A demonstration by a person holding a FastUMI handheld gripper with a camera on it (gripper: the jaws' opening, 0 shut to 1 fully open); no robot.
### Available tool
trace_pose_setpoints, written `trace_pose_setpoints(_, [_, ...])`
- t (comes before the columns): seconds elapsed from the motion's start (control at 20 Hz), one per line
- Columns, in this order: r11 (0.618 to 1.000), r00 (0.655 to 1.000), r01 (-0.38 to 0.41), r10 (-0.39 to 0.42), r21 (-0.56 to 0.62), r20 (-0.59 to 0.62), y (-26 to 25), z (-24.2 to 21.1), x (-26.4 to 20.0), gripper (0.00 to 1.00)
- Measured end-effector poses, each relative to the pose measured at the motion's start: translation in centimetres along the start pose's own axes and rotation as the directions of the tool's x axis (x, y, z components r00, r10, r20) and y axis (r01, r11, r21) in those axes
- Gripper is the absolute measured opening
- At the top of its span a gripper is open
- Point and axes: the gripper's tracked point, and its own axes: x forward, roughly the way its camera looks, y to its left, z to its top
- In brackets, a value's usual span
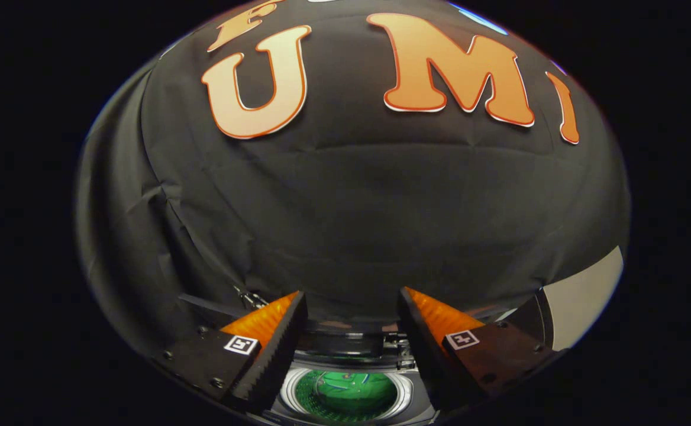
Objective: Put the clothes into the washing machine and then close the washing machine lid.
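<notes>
My gripper point(351, 307) is open, its two fingers spread wide with nothing between them. It hovers high above the washing machine point(345, 355), which lies below and between the fingers. The machine's round drum opening has a pale rim point(289, 387). Inside the drum lies green clothing point(348, 393). The back edge of the machine's top, with a hinge-like part point(396, 343), sits just beyond the drum. I cannot tell where the lid stands.
The booth's black cloth wall point(345, 207) hangs close ahead beyond the fingers. A pale flat surface point(585, 293) shows past the right finger, beside a dark curved edge point(538, 316).
</notes>
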Motion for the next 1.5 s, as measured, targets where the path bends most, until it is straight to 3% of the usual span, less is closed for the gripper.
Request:
trace_pose_setpoints(0.75, [0.999,0.999,0.032,-0.031,-0.026,0.037,0.2,-2.9,-3.6,1.0])
trace_pose_setpoints(1.0, [0.999,1.0,0.028,-0.028,-0.026,-0.001,0.8,-7.2,-5.7,0.99])
trace_pose_setpoints(1.2, [1.0,0.998,0.026,-0.025,-0.017,0.053,0.9,-7.9,-6.6,0.99])
trace_pose_setpoints(1.5, [0.999,0.999,0.031,-0.031,-0.03,0.007,1.0,-11.5,-6.3,0.98])
